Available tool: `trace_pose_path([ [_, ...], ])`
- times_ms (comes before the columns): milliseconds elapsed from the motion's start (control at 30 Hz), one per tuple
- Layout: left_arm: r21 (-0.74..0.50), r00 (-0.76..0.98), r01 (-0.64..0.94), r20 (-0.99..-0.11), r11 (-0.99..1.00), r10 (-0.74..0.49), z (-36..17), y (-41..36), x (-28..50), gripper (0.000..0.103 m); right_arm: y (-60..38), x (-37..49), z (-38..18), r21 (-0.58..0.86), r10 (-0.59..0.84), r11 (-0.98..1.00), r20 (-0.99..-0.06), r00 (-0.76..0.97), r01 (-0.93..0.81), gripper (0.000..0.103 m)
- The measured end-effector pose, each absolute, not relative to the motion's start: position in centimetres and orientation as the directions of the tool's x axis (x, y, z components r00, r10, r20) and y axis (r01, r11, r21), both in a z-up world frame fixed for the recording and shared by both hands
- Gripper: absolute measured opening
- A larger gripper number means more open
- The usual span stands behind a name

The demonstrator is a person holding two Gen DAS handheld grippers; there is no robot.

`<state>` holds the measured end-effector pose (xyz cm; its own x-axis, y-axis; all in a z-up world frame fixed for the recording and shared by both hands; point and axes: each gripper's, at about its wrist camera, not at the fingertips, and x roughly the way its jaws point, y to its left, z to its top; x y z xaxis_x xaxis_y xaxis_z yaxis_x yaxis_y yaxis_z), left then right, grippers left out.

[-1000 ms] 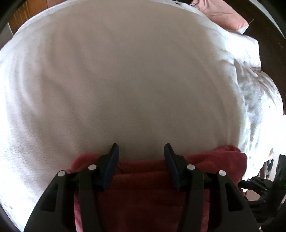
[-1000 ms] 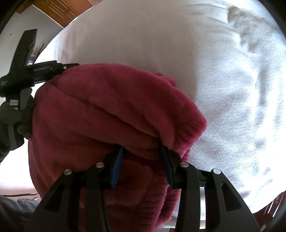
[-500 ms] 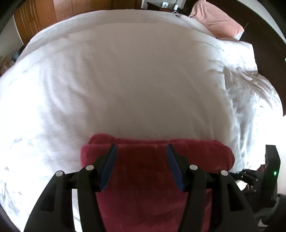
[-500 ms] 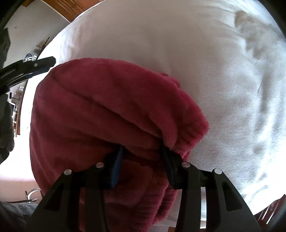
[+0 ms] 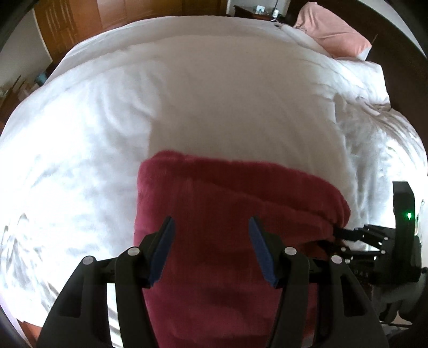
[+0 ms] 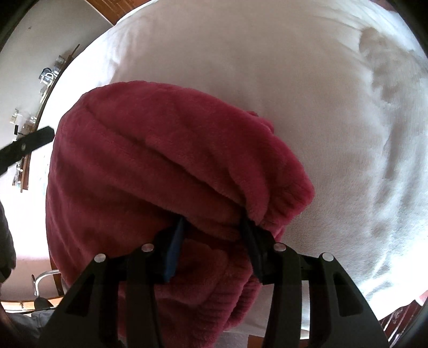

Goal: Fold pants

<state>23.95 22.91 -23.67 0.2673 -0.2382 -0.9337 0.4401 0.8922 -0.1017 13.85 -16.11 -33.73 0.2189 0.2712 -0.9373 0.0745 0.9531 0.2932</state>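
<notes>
The dark red fleece pants point(image 5: 227, 214) lie folded in a thick stack on the white bed near its front edge. They also fill the right wrist view point(image 6: 165, 171). My left gripper point(image 5: 211, 227) is open and empty, raised above the stack. My right gripper point(image 6: 212, 222) has its jaws apart, pushed in under the stack's top layers at the ribbed-cuff end; the fingertips are hidden in the fabric. The right gripper also shows in the left wrist view point(image 5: 355, 238) at the stack's right end.
A white duvet point(image 5: 214, 93) covers the bed. A pink pillow point(image 5: 331, 32) lies at the far right by the dark headboard. Wooden wardrobes point(image 5: 80, 24) stand beyond the bed. The bed's front edge is just below the pants.
My left gripper has lifted up and back from the pants, so more of the folded stack and bed shows. The right gripper stays tucked into the cuff end.
</notes>
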Motion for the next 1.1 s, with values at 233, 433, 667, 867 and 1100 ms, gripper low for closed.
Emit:
trace_pose_path([
  [233, -0.093, 0.264, 0.400, -0.941, 0.912, -0.212, -24.1, 24.5, 21.5, 0.058, -15.3, 14.2, -33.6, 0.272, 0.255, 0.961, -0.944, 0.211, 0.055, 0.046],
  [433, -0.085, 0.252, 0.372, -0.949, 0.924, -0.189, -25.2, 25.6, 19.8, 0.058, -14.7, 14.6, -33.3, 0.266, 0.252, 0.963, -0.945, 0.209, 0.041, 0.046],
  [667, -0.049, 0.244, 0.365, -0.959, 0.930, -0.147, -26.7, 26.0, 18.3, 0.063, -14.3, 14.3, -31.5, 0.268, 0.260, 0.963, -0.934, 0.246, -0.002, 0.053],
  [867, -0.031, 0.257, 0.357, -0.957, 0.934, -0.131, -26.6, 25.6, 18.1, 0.064, -13.9, 13.3, -28.9, 0.263, 0.267, 0.963, -0.915, 0.303, -0.054, 0.061],
  [1100, -0.021, 0.259, 0.349, -0.959, 0.937, -0.118, -27.0, 25.5, 17.5, 0.064, -12.4, 10.7, -28.2, 0.264, 0.304, 0.948, -0.914, 0.268, -0.176, 0.061],
])
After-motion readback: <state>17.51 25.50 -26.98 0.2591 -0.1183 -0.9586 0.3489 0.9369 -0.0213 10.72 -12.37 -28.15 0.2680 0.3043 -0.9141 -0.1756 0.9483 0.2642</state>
